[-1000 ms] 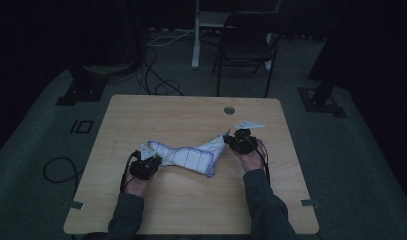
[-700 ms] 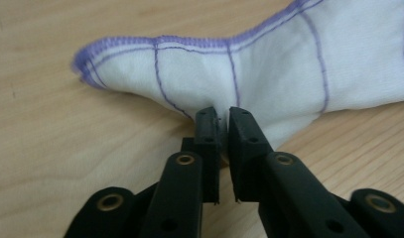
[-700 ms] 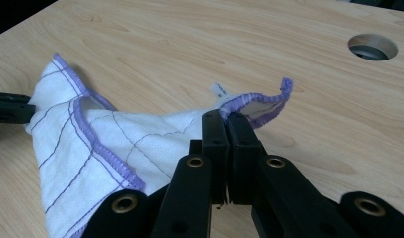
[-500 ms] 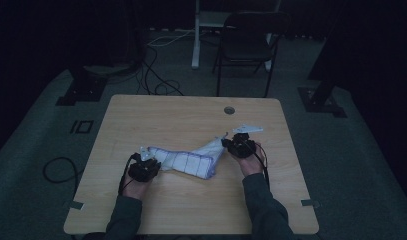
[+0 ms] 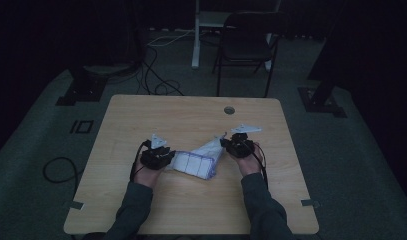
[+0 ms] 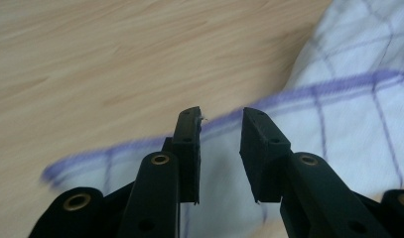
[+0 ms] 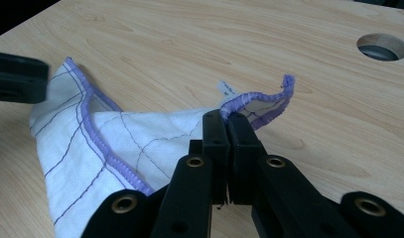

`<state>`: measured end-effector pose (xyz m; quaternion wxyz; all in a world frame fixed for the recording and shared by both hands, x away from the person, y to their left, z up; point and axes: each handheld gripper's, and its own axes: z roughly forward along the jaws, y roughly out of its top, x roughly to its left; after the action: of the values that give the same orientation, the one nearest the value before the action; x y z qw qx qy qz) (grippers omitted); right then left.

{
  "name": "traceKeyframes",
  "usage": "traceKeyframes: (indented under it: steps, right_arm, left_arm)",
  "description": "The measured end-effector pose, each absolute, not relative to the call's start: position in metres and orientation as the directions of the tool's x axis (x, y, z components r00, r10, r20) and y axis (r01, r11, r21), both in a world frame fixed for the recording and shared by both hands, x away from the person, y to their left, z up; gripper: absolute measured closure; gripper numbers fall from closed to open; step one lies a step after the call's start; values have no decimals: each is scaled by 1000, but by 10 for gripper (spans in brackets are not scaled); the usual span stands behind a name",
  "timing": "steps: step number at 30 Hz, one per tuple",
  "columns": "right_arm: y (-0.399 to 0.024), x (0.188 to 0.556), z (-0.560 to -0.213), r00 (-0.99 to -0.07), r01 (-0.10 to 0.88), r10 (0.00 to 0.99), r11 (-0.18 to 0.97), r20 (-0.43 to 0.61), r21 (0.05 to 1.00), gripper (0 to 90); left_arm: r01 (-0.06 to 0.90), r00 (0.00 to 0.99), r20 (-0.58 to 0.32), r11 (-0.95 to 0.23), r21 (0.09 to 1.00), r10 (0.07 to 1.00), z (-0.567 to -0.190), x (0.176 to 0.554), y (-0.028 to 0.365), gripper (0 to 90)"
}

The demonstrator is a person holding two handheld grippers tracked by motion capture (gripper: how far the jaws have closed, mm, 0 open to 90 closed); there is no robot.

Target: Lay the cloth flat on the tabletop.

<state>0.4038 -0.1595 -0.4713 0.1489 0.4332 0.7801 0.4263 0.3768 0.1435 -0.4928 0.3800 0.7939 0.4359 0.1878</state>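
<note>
- Evidently, in the high view, the white cloth with purple checked lines and a purple hem [image 5: 197,161] was seen lying folded on the pale wooden table [image 5: 191,115], between the two hands and nearer the person's edge than the far one. Against the picture from a second before, the cloth had been drawn together into a more compact, narrower shape, and the left gripper [image 5: 163,156] had been brought to its left end. The right gripper [image 5: 230,144] was found at the cloth's raised right corner, much where it had been. A fold was judged to have just been laid down on the left side, with the right corner not yet released.
- Next, in the left gripper view, the left gripper [image 6: 220,130] was seen with its jaws spread part-way, having just been opening. Cloth [image 6: 348,114] was seen beyond and below the jaws, but nothing was pressed between the pads, so the cloth was taken as let go on that side.
- Lastly, in the right gripper view, the right gripper [image 7: 228,119] was seen pressed together on the hemmed corner of the cloth [image 7: 110,144], the purple edge curling up past the tips. The corner was held just above the table, the rest lying flat.
</note>
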Motion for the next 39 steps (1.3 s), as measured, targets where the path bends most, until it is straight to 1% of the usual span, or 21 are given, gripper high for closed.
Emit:
traceKeyframes:
  steps: [6, 10, 12, 13, 18, 26, 29, 39]
  right_arm:
    - [-159, 403, -472, -582, 547, 803, 264, 133, 794, 891]
    - [-159, 403, -472, -580, 548, 803, 261, 136, 795, 892]
    - [-159, 403, -472, -580, 547, 803, 261, 136, 795, 891]
    - [-160, 403, -472, -581, 546, 803, 260, 136, 796, 891]
    - [-162, 403, -473, -580, 547, 804, 261, 135, 796, 891]
    - [-163, 402, -474, -578, 550, 805, 262, 134, 793, 891]
    - [-163, 402, -473, -579, 549, 805, 263, 134, 793, 891]
    - [-164, 402, -473, -579, 550, 804, 263, 134, 793, 891]
  left_arm:
    - [537, 582, -47, -340, 772, 812, -487, 395, 120, 697]
    - [538, 605, -36, -374, 756, 796, -489, 405, 108, 680]
    - [544, 605, -34, -381, 748, 795, -491, 407, 106, 686]
    - [561, 610, -34, -401, 724, 792, -496, 409, 105, 711]
    - [561, 622, -34, -415, 716, 782, -500, 396, 108, 778]
    - [561, 637, -31, -436, 703, 770, -505, 364, 121, 816]
    - [564, 638, -20, -449, 693, 769, -509, 356, 123, 829]
    - [565, 648, 22, -500, 657, 761, -520, 337, 125, 832]
